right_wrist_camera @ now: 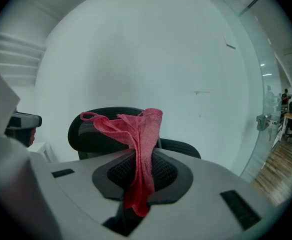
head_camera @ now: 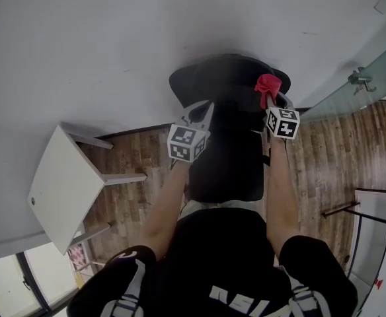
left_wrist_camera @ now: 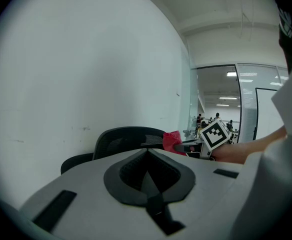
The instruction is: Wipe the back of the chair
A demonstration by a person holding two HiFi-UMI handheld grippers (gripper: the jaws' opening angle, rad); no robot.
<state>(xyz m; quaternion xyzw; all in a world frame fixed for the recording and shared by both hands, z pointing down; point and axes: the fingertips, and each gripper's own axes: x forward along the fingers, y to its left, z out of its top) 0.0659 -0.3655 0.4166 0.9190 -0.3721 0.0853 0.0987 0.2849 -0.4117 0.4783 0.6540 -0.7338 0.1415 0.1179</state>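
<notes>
Right gripper (right_wrist_camera: 141, 160) clamps the red cloth (right_wrist_camera: 138, 129) by the office chair's mesh back (right_wrist_camera: 103, 126). Wiping looks barely begun, and the left gripper (left_wrist_camera: 147, 155) hovers nearby, clenched and empty.

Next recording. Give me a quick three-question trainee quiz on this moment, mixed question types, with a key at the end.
1. Multiple choice: what do the right tongs hold?
A. a sponge
B. a red cloth
C. nothing

2. True or false: the left tongs are shut with nothing between them.

3. Short answer: in the head view, which white piece of furniture stands to the left of the chair?

Key
1. B
2. True
3. The table
</notes>
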